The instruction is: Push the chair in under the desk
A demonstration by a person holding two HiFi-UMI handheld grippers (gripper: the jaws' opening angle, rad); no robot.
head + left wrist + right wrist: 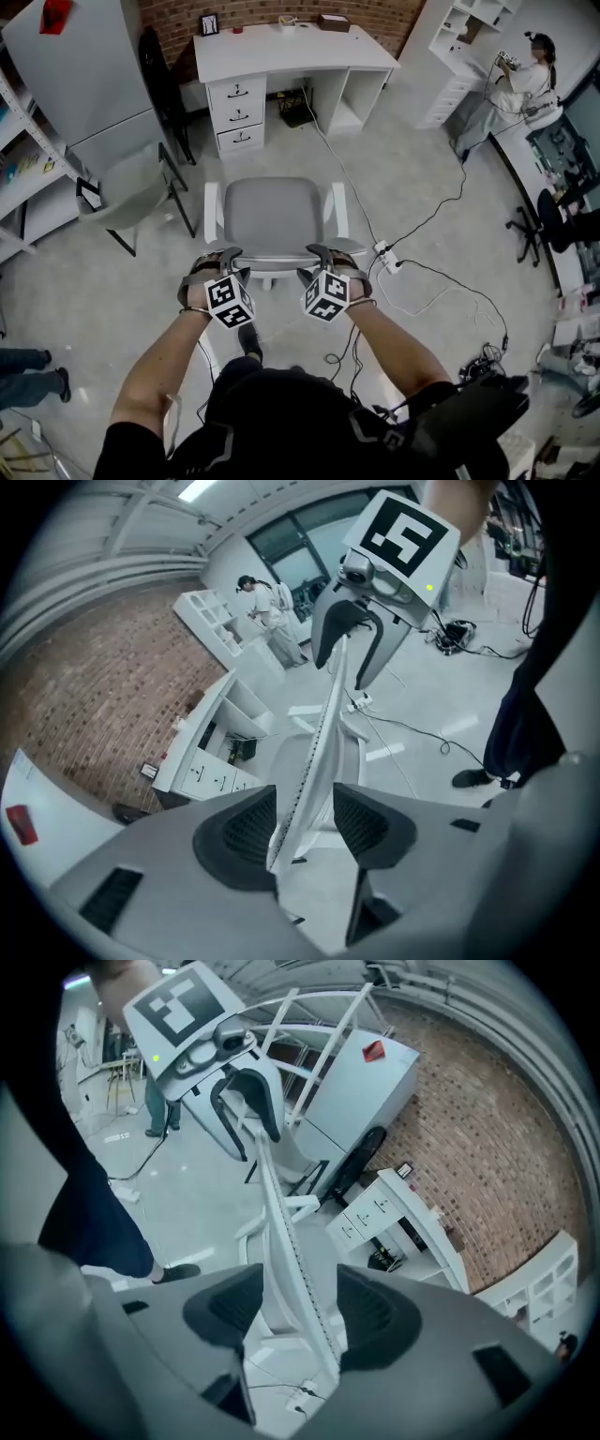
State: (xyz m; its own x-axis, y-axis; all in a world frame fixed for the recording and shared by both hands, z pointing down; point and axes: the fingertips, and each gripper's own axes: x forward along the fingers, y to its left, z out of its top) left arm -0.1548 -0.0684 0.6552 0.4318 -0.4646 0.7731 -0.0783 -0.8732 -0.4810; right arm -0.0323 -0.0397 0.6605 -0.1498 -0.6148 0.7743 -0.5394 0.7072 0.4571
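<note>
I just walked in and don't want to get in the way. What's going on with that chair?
A person stands behind the chair, holding a gripper in each hand. The left gripper and the right gripper are both at the top edge of the backrest. Their jaws are open with the thin edge between them, not clamped on it. The chair faces the white desk at the brick wall, with open floor in between, so it has not yet been pushed in.
</note>
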